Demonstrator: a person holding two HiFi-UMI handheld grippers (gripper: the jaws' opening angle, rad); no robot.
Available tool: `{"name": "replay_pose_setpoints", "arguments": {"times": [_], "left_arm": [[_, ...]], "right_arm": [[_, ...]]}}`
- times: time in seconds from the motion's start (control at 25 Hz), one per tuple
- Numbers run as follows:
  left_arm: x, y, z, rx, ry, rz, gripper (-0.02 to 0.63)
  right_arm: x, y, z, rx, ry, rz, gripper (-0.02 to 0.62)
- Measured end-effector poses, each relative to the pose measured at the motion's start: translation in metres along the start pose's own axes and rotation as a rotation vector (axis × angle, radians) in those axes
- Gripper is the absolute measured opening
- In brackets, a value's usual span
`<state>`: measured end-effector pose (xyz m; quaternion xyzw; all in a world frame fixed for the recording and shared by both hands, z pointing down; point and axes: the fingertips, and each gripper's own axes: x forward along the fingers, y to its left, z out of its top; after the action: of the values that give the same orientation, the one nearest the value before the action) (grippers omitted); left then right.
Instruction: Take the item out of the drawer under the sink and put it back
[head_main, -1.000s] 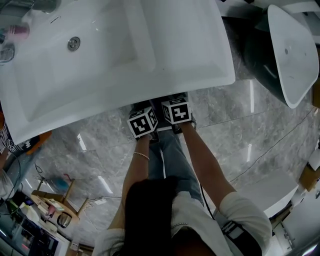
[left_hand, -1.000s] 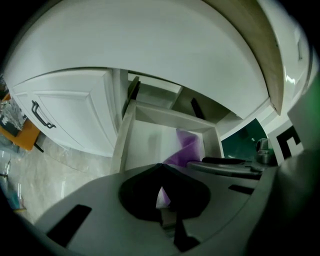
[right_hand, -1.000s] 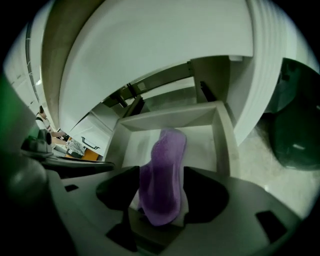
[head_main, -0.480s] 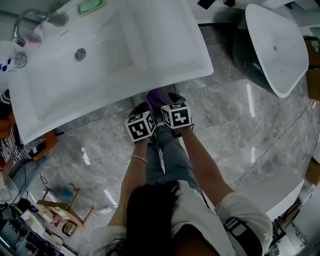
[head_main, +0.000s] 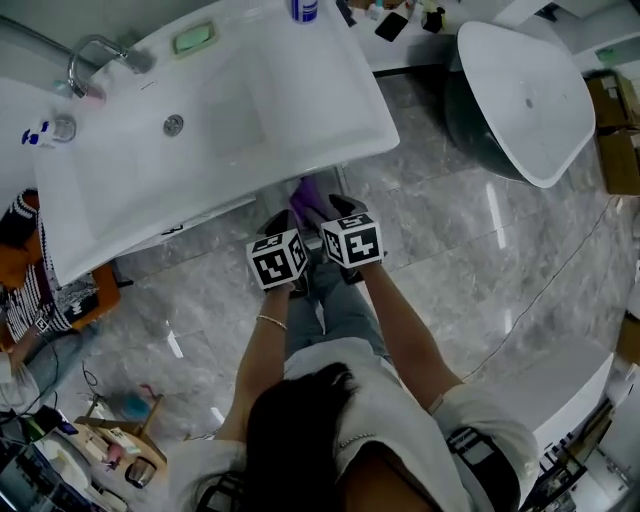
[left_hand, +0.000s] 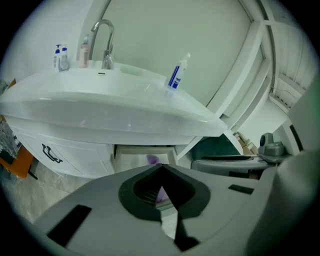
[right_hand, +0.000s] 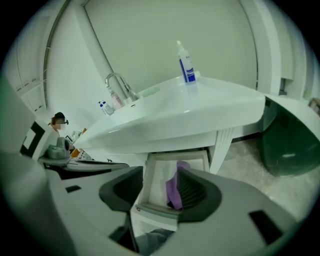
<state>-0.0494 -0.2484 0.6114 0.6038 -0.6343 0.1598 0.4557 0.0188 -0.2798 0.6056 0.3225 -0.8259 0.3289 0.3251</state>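
Under the white sink (head_main: 385, 120) a drawer (right_hand: 155, 167) stands pulled out. A purple item (right_hand: 174, 192) stands up from it; it also shows in the head view (head_main: 308, 198), just ahead of both grippers. My right gripper (right_hand: 161, 172) has its jaws wide apart, though they have just been closing. The purple item shows between them, close by the right pad (right_hand: 192, 192) and well clear of the left one. My left gripper (left_hand: 160, 169) is beside it, tips meeting, nothing seen held. In the head view the left gripper (head_main: 282, 225) and right gripper (head_main: 340, 210) hover side by side before the drawer.
A faucet (head_main: 95, 50), a green soap (head_main: 193, 38) and a blue-labelled bottle (right_hand: 186, 67) sit on the sink. A dark tub with a white rim (head_main: 530, 95) stands to the right. A person (head_main: 30, 290) sits at the left. The floor is grey marble.
Both grippers have come up and back from under the sink's edge. The purple item, hidden a second ago, now shows ahead of them.
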Motion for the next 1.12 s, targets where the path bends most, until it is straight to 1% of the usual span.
{"name": "replay_pose_setpoints", "arguments": {"times": [0.08, 0.16, 0.2, 0.32, 0.4, 0.56, 0.72, 0.84, 0.96, 1.12], "left_arm": [[-0.013, -0.002, 0.01, 0.002, -0.037, -0.003, 0.003], [-0.025, -0.008, 0.019, 0.019, -0.063, -0.02, 0.003], [-0.03, -0.013, 0.023, 0.033, -0.072, -0.032, 0.003], [-0.046, -0.024, 0.033, 0.07, -0.099, -0.062, 0.003], [-0.057, -0.03, 0.037, 0.077, -0.124, -0.08, 0.003], [-0.073, -0.044, 0.049, 0.052, -0.186, -0.141, 0.003], [-0.087, -0.046, 0.06, 0.078, -0.217, -0.153, 0.003], [-0.099, -0.043, 0.066, 0.076, -0.248, -0.151, 0.003], [-0.108, -0.039, 0.072, 0.068, -0.287, -0.155, 0.003], [-0.112, -0.034, 0.074, 0.084, -0.286, -0.149, 0.003]], "right_arm": [[-0.014, 0.006, 0.007, 0.014, -0.031, -0.009, 0.187], [-0.028, 0.014, 0.012, 0.036, -0.051, 0.0, 0.175], [-0.035, 0.017, 0.015, 0.037, -0.064, -0.004, 0.156], [-0.053, 0.024, 0.031, -0.006, -0.13, -0.047, 0.082], [-0.065, 0.029, 0.041, -0.046, -0.185, -0.077, 0.052], [-0.087, 0.036, 0.058, -0.093, -0.256, -0.113, 0.034], [-0.109, 0.045, 0.08, -0.09, -0.357, -0.126, 0.021], [-0.117, 0.049, 0.083, -0.12, -0.368, -0.142, 0.018], [-0.119, 0.053, 0.084, -0.122, -0.371, -0.148, 0.017], [-0.114, 0.064, 0.086, -0.138, -0.368, -0.143, 0.015]]}}
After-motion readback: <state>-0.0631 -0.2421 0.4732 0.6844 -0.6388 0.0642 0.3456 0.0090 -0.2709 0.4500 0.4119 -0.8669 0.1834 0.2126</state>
